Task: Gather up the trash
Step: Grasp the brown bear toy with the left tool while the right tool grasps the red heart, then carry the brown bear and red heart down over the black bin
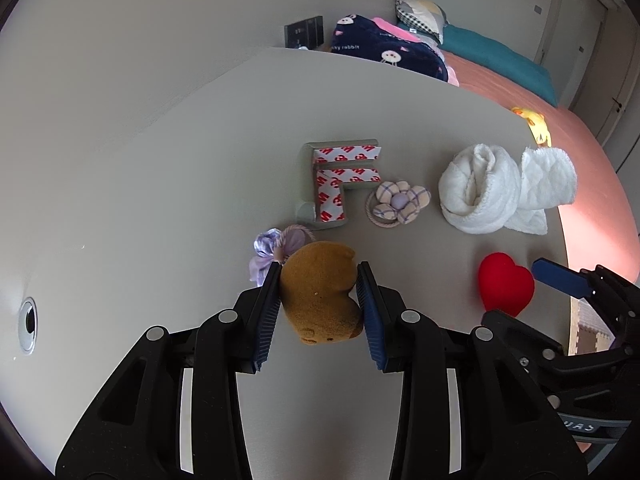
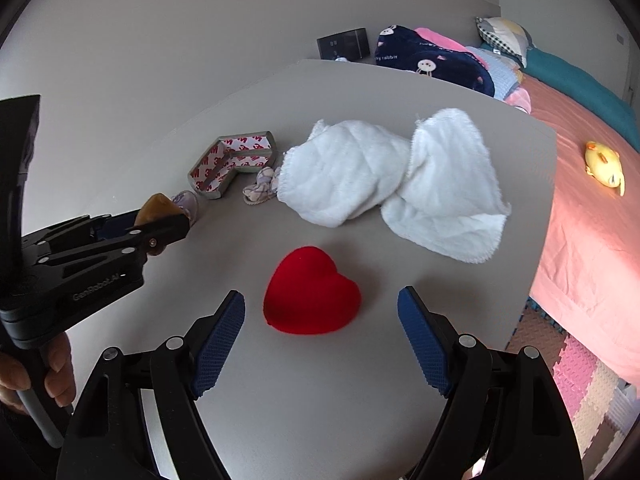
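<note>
My left gripper (image 1: pixel 318 270) is shut on a brown plush toy (image 1: pixel 320 292), its pads pressed on both sides, over the grey table (image 1: pixel 160 200). The toy also shows in the right wrist view (image 2: pixel 158 205), held by the left gripper (image 2: pixel 168 220). My right gripper (image 2: pixel 321 300) is open, its jaws standing on either side of a red heart (image 2: pixel 312 296) that lies on the table; the heart also shows in the left wrist view (image 1: pixel 505 282). The right gripper's fingers (image 1: pixel 560 278) reach past the heart.
On the table lie a grey corner guard with 3M tape (image 1: pixel 340 180), a plaid flower hair tie (image 1: pixel 398 202), a purple scrunchie (image 1: pixel 266 254) and a white towel (image 1: pixel 500 188). A pink bed (image 2: pixel 592 200) with a yellow duck (image 2: pixel 604 162) stands to the right.
</note>
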